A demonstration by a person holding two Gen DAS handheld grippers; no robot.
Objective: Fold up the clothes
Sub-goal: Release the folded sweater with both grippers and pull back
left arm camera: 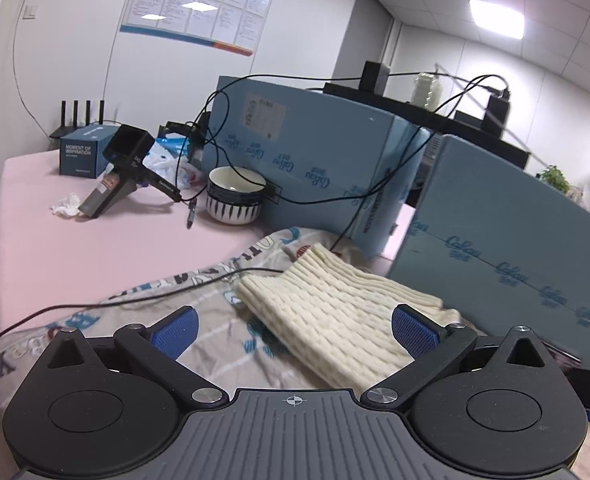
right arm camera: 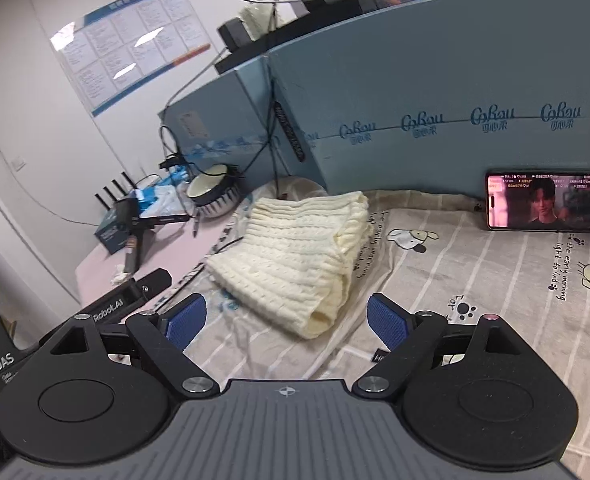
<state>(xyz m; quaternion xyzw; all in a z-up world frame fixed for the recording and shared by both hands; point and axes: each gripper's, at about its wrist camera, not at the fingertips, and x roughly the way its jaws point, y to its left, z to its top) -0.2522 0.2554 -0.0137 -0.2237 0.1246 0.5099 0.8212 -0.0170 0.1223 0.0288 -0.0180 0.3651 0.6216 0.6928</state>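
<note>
1 folded sweater (right arm camera: pixel 299 256) — 2 grippers, fingers apart.

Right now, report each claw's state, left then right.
Left claw: open, holding nothing, above the folded cream cable-knit sweater.
Right claw: open, holding nothing, just short of the same sweater.

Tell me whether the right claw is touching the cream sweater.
Apart. In the right wrist view, the open right claw hangs short of the cream sweater, with printed sheet visible between its pads and the knit.
</note>
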